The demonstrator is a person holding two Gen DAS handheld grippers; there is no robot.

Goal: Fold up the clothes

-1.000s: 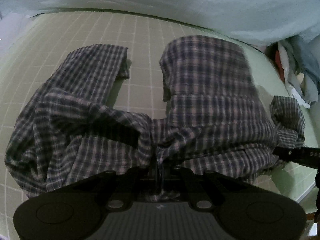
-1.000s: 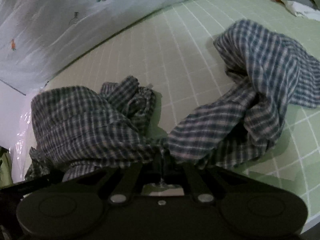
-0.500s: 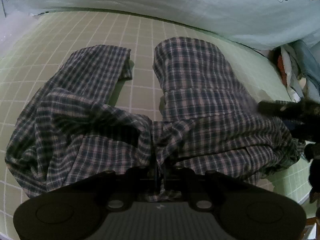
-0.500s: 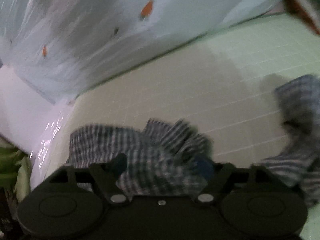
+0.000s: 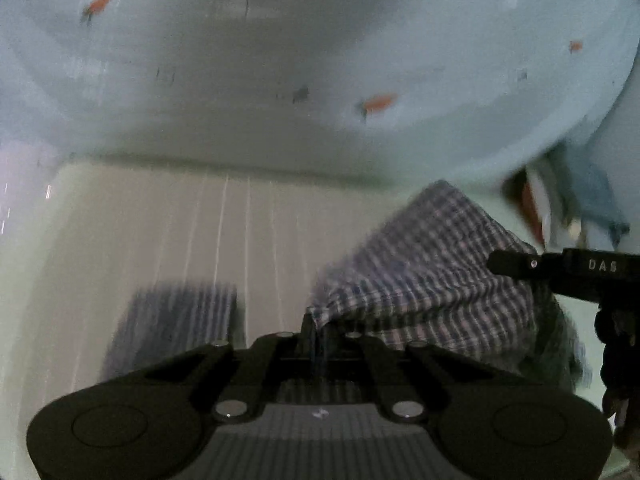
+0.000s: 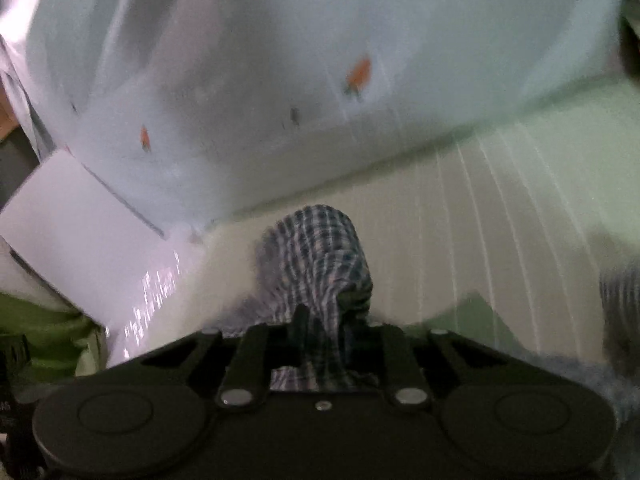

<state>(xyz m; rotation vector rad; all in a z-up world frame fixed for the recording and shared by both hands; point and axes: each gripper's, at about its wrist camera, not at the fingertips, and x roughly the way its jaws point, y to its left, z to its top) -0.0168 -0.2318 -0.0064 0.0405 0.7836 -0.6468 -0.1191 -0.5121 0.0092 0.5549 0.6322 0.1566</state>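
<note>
The left gripper (image 5: 316, 334) pinches the plaid garment (image 5: 436, 280) above the green checked mat (image 5: 180, 232). The right gripper (image 6: 320, 332), jaws just closing, clamps a bunched fold (frames blurred). The lift looks underway; next, carry the held edge over evenly.

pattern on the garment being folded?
Dark blue and white plaid garment; it shows best in the left wrist view.
</note>
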